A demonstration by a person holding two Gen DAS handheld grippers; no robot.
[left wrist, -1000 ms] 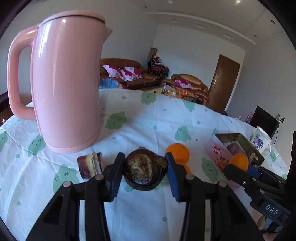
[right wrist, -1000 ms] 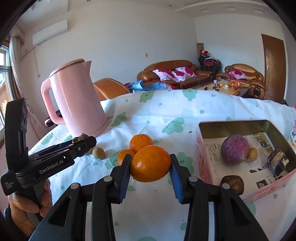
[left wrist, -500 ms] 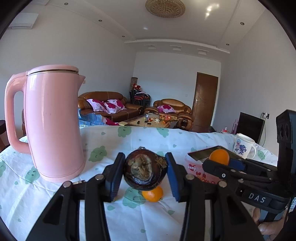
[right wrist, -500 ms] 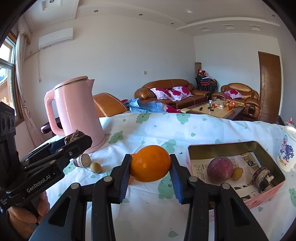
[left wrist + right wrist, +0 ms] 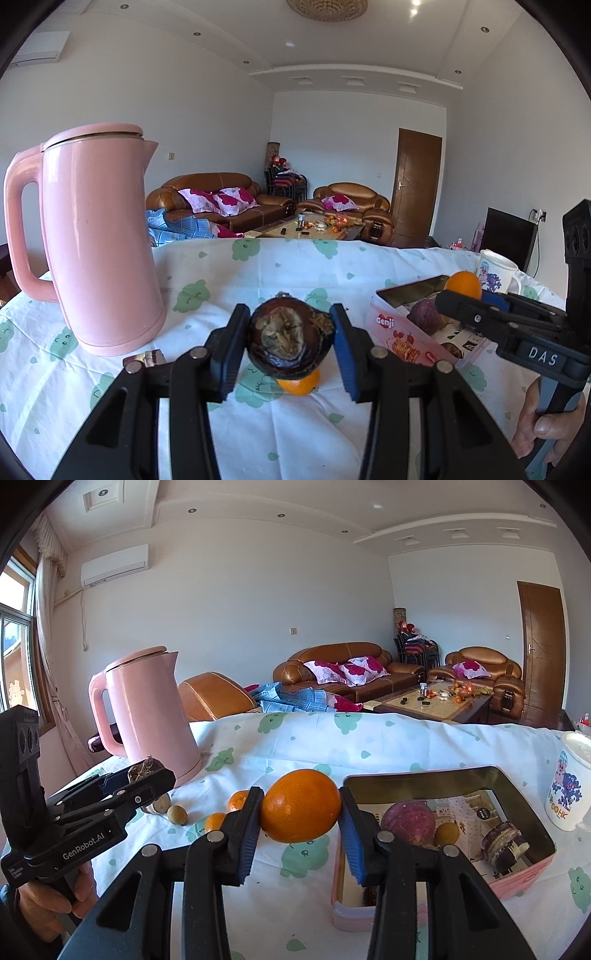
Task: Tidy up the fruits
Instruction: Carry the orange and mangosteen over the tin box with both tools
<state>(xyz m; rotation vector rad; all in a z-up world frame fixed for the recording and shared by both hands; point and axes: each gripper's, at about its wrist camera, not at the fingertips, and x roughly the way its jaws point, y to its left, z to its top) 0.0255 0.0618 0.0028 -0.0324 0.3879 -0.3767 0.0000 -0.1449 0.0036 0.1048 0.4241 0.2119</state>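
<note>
We hold a mangosteen (image 5: 290, 341) clamped in our left gripper (image 5: 290, 347) and an orange (image 5: 300, 805) in the right gripper (image 5: 300, 812), the tin (image 5: 517, 877) just right of it; either round fruit could slip free in transit.

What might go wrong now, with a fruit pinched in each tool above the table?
The orange is round and held only at its sides by the right tool, so it might slip and roll off the table. The pink tin already holds fruit, so the dark mangosteen may land on something inside.
</note>
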